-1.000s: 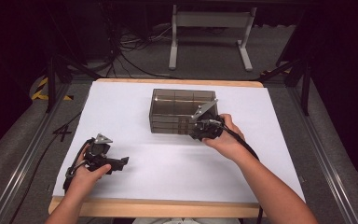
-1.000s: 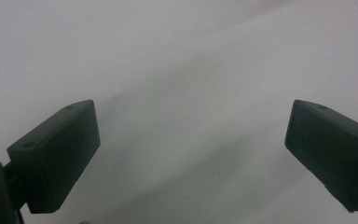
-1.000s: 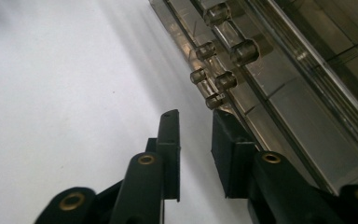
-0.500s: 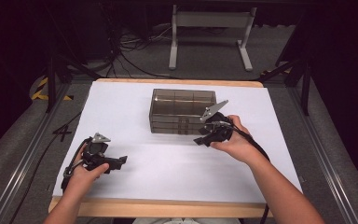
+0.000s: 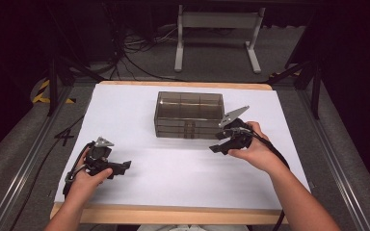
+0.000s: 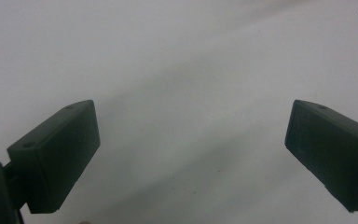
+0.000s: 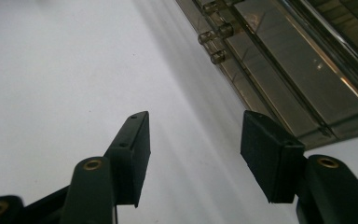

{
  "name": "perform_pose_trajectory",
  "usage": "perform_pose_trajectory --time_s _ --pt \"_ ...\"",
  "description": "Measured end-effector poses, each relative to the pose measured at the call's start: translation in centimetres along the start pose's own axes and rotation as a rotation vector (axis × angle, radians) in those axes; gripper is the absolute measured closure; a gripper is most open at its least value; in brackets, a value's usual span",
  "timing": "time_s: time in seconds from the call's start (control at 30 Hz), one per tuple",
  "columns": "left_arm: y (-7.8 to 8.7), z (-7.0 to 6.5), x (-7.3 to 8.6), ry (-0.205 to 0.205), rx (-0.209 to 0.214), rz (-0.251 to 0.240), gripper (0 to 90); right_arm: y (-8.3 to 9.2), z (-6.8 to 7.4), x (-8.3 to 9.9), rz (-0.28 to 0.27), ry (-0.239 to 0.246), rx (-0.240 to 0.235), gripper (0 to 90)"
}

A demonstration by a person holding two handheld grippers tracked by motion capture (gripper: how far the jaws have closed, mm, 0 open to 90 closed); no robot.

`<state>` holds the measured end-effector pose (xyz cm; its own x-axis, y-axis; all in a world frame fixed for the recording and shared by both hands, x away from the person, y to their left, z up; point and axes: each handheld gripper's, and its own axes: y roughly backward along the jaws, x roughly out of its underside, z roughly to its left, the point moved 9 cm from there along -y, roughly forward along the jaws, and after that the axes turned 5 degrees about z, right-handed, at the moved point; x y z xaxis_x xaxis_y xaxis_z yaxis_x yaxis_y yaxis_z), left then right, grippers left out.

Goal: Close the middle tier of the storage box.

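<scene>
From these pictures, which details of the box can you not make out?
- Contents of the smoky plastic box: high view, too small and the tinted walls obscure them.
- Far end of the box: right gripper view, cut off by the top and right edges.
- Box's latch parts: blurred at close range.

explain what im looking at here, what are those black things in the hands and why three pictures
A person sits at a table covered in white paper, holding a hand-held tool in each hand. Each tool is a gripper with two black jaws. The high view looks down from above: the left gripper rests low on the paper, and the right gripper sits just beside a smoky see-through plastic box with compartments. The other two pictures come from small cameras riding on each gripper, looking along its jaws. The left gripper view has bare paper between wide-open jaws. In the right gripper view the jaws have just been opening, with nothing between them; the box lies beyond them. Nothing is held.
</scene>
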<state>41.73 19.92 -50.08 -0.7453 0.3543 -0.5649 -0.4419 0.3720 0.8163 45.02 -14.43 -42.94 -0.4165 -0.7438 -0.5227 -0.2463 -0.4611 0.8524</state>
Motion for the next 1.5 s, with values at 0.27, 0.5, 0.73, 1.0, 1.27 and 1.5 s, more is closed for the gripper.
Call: perform_pose_trajectory --time_s 0.27,0.5,0.73,1.0,1.27,1.5 --pt "0.0 0.0 0.0 0.001 -0.002 0.006 3.8 1.0 -0.7 1.7 -0.029 -0.021 0.014 41.7" --pt "0.0 0.1 0.0 0.001 -0.002 0.006 3.8 1.2 -1.1 3.3 -0.041 -0.053 0.027 41.1" --pt "0.0 0.1 0.1 0.004 0.002 0.006 3.8 1.3 -1.5 4.5 -0.050 -0.080 0.037 40.3" --pt "-0.1 0.1 0.1 0.002 0.001 0.010 3.8 1.4 -2.1 6.1 -0.061 -0.104 0.058 39.0" --pt "-0.1 0.0 0.1 -0.002 -0.002 0.012 3.7 1.1 -2.5 7.7 -0.068 -0.134 0.080 38.2" --pt "-0.4 -0.2 0.1 -0.006 -0.002 0.016 3.6 0.7 -2.6 8.5 -0.076 -0.148 0.104 37.1"
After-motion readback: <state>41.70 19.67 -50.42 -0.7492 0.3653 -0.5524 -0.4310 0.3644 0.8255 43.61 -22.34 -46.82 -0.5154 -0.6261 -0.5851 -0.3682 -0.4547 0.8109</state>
